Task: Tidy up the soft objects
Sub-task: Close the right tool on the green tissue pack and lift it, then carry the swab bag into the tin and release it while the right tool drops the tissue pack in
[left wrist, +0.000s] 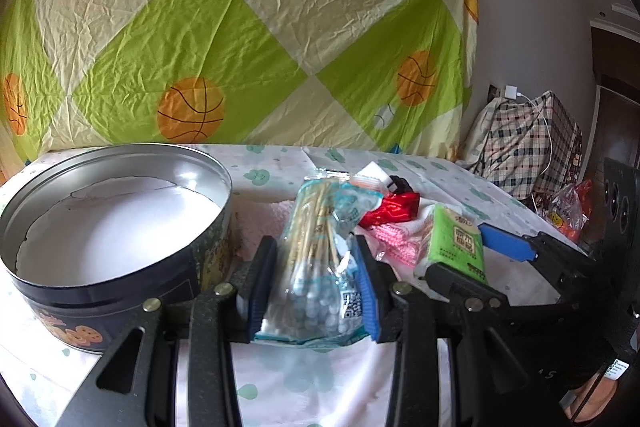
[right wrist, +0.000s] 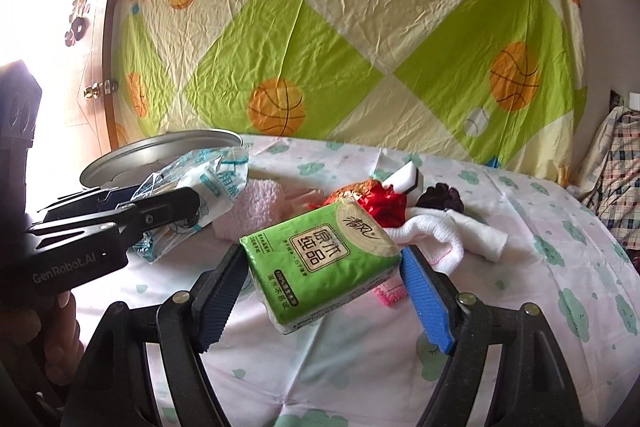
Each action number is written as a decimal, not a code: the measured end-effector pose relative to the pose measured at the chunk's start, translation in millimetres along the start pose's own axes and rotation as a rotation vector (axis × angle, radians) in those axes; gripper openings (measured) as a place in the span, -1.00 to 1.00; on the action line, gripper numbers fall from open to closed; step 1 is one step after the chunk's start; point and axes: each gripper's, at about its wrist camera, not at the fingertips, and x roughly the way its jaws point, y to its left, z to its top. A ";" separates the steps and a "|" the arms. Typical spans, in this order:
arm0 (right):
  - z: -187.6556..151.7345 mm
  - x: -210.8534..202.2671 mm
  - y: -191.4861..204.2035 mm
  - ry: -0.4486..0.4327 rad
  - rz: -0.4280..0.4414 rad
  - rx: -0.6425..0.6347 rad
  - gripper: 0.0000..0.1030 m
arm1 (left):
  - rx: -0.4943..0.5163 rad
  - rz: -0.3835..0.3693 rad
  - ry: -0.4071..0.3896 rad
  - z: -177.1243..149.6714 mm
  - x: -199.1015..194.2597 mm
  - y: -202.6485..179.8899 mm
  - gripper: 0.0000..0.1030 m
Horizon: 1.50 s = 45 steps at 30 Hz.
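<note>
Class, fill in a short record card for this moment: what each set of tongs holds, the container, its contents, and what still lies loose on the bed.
left tongs: shut on the bag of cotton swabs
right tongs: shut on the green tissue pack, lifted off the sheet
container: round tin, lid off, left of the swabs
tin contents: only a white paper liner visible
loose items: pink fluffy cloth, red shiny item, white cloth, dark scrunchie
surface: bed sheet with green print

A wrinkled green-and-cream sheet [right wrist: 340, 39] printed with basketballs hangs behind the bed [right wrist: 520, 267], beside a brown wooden door [right wrist: 86, 39] in glaring daylight.
</note>
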 end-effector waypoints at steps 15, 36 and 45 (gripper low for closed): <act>4.5 -4.2 1.8 -0.056 -0.055 0.053 0.54 | 0.003 0.057 -0.045 0.4 -10.0 12.9 -0.28; 12.6 3.1 37.7 -0.070 -0.004 0.049 0.54 | -0.034 0.126 -0.077 -0.9 -26.0 48.8 -0.28; 16.0 8.3 54.6 -0.069 0.026 0.033 0.54 | -0.044 0.152 -0.094 -2.2 -33.4 62.9 -0.28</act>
